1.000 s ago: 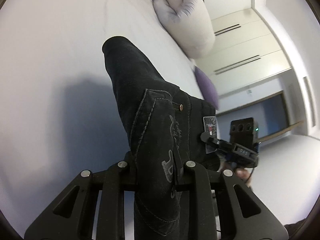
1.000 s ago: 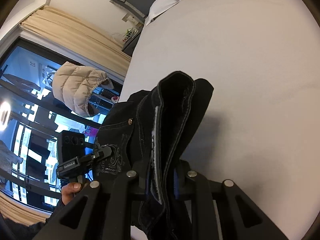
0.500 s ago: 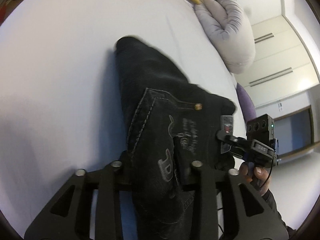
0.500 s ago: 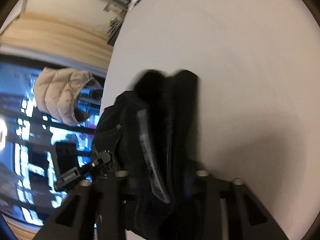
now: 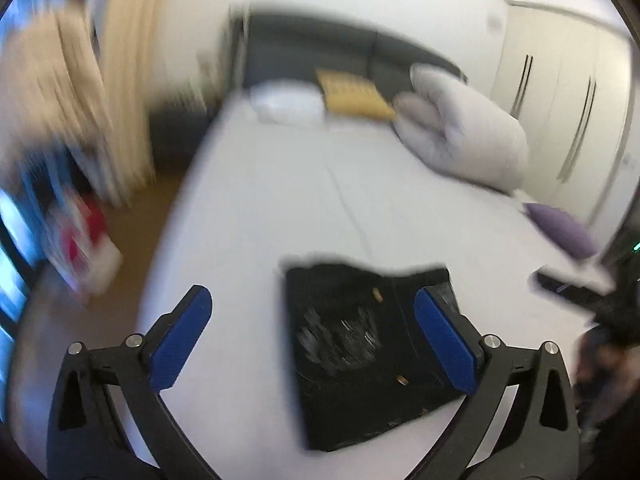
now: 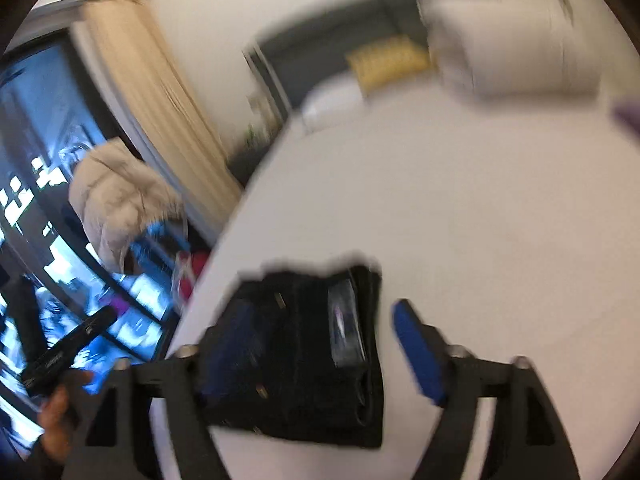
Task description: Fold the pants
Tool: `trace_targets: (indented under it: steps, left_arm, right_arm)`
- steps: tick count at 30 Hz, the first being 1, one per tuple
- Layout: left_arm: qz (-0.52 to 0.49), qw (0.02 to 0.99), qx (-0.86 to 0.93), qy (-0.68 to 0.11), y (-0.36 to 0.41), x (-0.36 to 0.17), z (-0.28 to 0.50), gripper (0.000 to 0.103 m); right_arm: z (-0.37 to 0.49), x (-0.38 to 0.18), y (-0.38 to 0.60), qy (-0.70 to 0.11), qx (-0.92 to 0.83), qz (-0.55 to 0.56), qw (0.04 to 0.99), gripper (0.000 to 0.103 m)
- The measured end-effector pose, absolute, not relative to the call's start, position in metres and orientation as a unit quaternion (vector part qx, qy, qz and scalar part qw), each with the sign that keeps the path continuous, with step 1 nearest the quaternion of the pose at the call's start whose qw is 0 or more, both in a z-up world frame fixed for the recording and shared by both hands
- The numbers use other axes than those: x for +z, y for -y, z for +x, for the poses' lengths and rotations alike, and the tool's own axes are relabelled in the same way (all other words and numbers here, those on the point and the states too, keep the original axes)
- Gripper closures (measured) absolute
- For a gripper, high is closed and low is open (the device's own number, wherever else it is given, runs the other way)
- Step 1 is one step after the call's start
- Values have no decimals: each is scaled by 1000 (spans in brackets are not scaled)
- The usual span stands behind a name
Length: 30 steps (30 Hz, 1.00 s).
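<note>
The black jeans (image 5: 360,352) lie folded in a compact stack on the white bed, back pocket up. They also show in the right wrist view (image 6: 304,356). My left gripper (image 5: 312,320) is open and empty, raised above the pants, blue pads spread wide. My right gripper (image 6: 320,328) is open and empty too, above the stack. Both views are motion blurred.
White bed sheet (image 5: 280,200) stretches ahead. At the headboard lie a white pillow (image 5: 288,104), a yellow cushion (image 5: 352,96) and a rolled grey duvet (image 5: 464,136). A purple cushion (image 5: 560,228) sits at the right. The bed's left edge (image 6: 224,248) drops to floor, curtains and window.
Both grippers have let go of the jeans, opened wide and pulled back and up. The jeans now rest folded on the bed.
</note>
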<state>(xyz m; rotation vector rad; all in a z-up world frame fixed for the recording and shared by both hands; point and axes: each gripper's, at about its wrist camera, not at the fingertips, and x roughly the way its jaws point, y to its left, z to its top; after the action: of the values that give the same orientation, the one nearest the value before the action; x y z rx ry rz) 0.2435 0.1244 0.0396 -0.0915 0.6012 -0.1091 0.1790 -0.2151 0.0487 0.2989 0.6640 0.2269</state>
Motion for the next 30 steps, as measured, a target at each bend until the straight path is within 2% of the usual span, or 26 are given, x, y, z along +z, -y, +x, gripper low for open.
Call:
trace_targets:
  steps: [2, 4, 7, 11, 15, 20, 30]
  left_arm:
    - [20, 970, -14, -243, -96, 77, 213, 0]
    - [77, 977, 25, -195, -75, 110, 178, 0]
    - [110, 979, 88, -150, -51, 148, 147, 0]
    - [74, 975, 132, -162, -54, 171, 114, 0]
    - [12, 973, 106, -204, -66, 182, 96, 0]
    - [-13, 962, 87, -257, -69, 179, 79, 0]
    - [-20, 943, 56, -326, -40, 105, 97, 0]
  right_arm:
    - [152, 91, 208, -239, 96, 127, 958, 0]
    - [127, 124, 200, -176, 84, 106, 975, 0]
    - [91, 167, 189, -102, 78, 75, 989, 0]
    - [51, 209, 173, -39, 61, 23, 997, 0]
    - [37, 229, 165, -66, 61, 11, 996, 0]
    - [30, 227, 152, -125, 20, 10, 992, 0]
    - [36, 166, 143, -238, -16, -2, 971, 0]
